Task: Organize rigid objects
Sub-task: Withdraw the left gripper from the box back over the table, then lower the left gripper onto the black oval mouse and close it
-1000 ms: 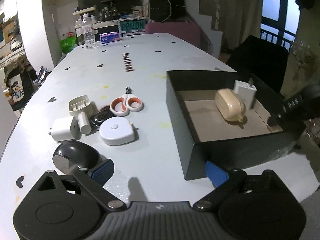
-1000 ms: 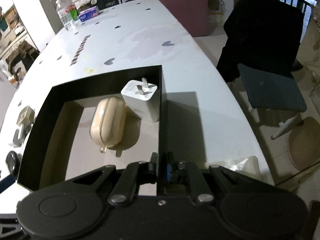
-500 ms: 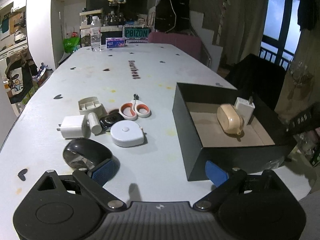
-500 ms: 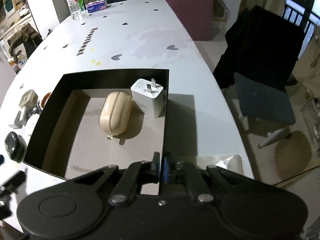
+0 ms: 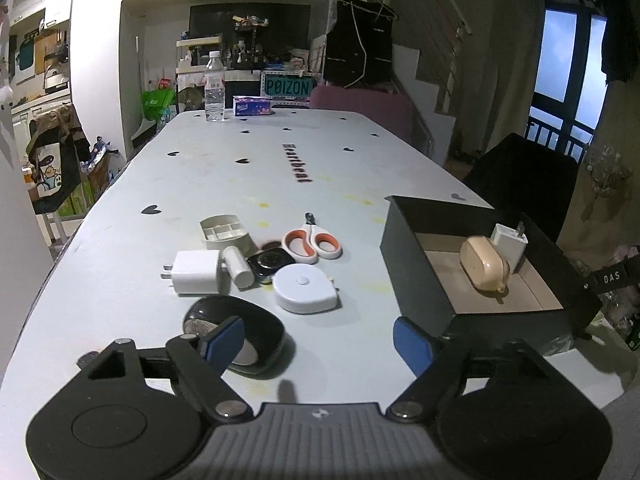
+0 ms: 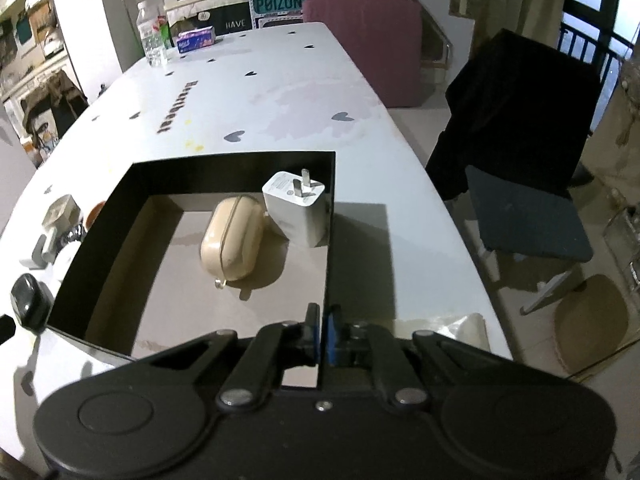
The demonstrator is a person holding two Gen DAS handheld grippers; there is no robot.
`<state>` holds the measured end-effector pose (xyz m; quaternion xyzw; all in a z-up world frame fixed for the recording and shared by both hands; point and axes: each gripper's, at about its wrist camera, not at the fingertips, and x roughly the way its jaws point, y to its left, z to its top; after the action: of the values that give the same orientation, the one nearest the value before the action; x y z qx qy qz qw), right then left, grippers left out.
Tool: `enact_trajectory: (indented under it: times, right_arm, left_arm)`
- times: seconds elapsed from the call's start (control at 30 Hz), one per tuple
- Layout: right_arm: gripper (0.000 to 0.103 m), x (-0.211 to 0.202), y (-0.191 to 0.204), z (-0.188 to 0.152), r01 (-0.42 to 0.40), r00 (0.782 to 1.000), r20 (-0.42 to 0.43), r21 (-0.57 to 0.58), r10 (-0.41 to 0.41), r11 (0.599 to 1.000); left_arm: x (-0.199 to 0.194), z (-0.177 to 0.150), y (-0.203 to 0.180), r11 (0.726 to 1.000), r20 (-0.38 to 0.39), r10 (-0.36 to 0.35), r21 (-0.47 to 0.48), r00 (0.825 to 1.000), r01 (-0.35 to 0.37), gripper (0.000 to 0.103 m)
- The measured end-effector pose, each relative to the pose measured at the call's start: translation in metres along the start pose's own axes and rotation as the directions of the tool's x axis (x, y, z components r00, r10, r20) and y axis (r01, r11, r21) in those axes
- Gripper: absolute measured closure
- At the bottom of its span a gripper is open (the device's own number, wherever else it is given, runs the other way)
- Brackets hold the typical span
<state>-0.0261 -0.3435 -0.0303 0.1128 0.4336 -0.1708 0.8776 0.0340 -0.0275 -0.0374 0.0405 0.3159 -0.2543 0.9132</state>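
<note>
So the left gripper (image 5: 318, 342) had its jaws well apart but closing in, nothing between them but bare surface (image 5: 280, 168), with the left blue pad sitting right in front of the black mouse (image 5: 256, 328) (couldn't tell if it was actually touching). The right gripper (image 6: 322, 332) was clamped shut on the near end of the right wall of the black box (image 6: 330, 216), one finger inside and one outside. Inside the box lay a beige earbud case (image 6: 232, 238) and, just beside it in the far right corner, a white charger (image 6: 300, 208) with its prongs up. Left of the box was the loose pile: a white tape measure (image 5: 306, 288), a second white plug adapter (image 5: 196, 272), a small white tube (image 5: 239, 267), a black watch face (image 5: 269, 263), a beige tray-like holder (image 5: 226, 234) and orange-handled scissors (image 5: 314, 240), all bunched close, some touching. The surface was a long pale table with little dark hearts and some lettering printed on it. At the far end stood a water bottle (image 5: 215, 88) and a tissue pack (image 5: 252, 106), with a teal POIZON sign (image 5: 287, 88) behind. A dark chair (image 6: 520, 160) stood off the right edge, the room was dim, and the window showed blue.
</note>
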Motion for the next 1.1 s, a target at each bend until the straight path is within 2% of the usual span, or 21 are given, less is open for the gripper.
enact_trajectory:
  times: [0.27,0.47,0.5,0.57,0.6,0.73,0.83,1.1]
  right_arm:
    - [0.099,0.0,0.005,-0.001,0.024,1.0,0.004,-0.029,-0.024,0.999]
    - [0.099,0.001,0.013,-0.002,0.058,0.998,0.002,-0.067,-0.058,0.996]
    - [0.099,0.001,0.012,-0.002,0.057,0.998,0.002,-0.066,-0.058,0.996]
    - [0.099,0.002,0.012,-0.002,0.05,0.999,0.002,-0.057,-0.05,0.997]
    - [0.099,0.002,0.012,-0.002,0.048,0.999,0.002,-0.054,-0.048,0.997]
    - [0.099,0.002,0.012,-0.002,0.047,0.999,0.002,-0.051,-0.047,0.998]
    - [0.099,0.002,0.013,-0.002,0.046,0.999,0.002,-0.053,-0.046,0.998]
    - [0.099,0.002,0.012,-0.002,0.048,0.999,0.002,-0.055,-0.048,0.997]
  left_arm:
    - [0.003,0.003,0.037,0.999,0.014,0.048,0.004,0.999,-0.048,0.024]
    - [0.019,0.0,0.063,1.0,-0.001,0.018,-0.004,1.0,-0.018,0.022]
    - [0.023,0.0,0.064,1.0,0.0,0.007,0.005,1.0,-0.007,0.021]
    - [0.031,-0.001,0.062,0.999,0.002,0.002,0.035,1.0,-0.002,0.004]
    - [0.034,-0.002,0.06,0.998,0.005,0.002,0.059,1.0,-0.002,0.003]
    - [0.051,-0.007,0.054,0.99,-0.021,-0.015,0.141,1.0,0.018,0.003]
    - [0.063,-0.012,0.051,0.982,-0.054,0.021,0.187,0.998,-0.01,0.003]
    - [0.076,-0.012,0.054,0.977,-0.042,0.037,0.211,0.998,-0.028,0.003]
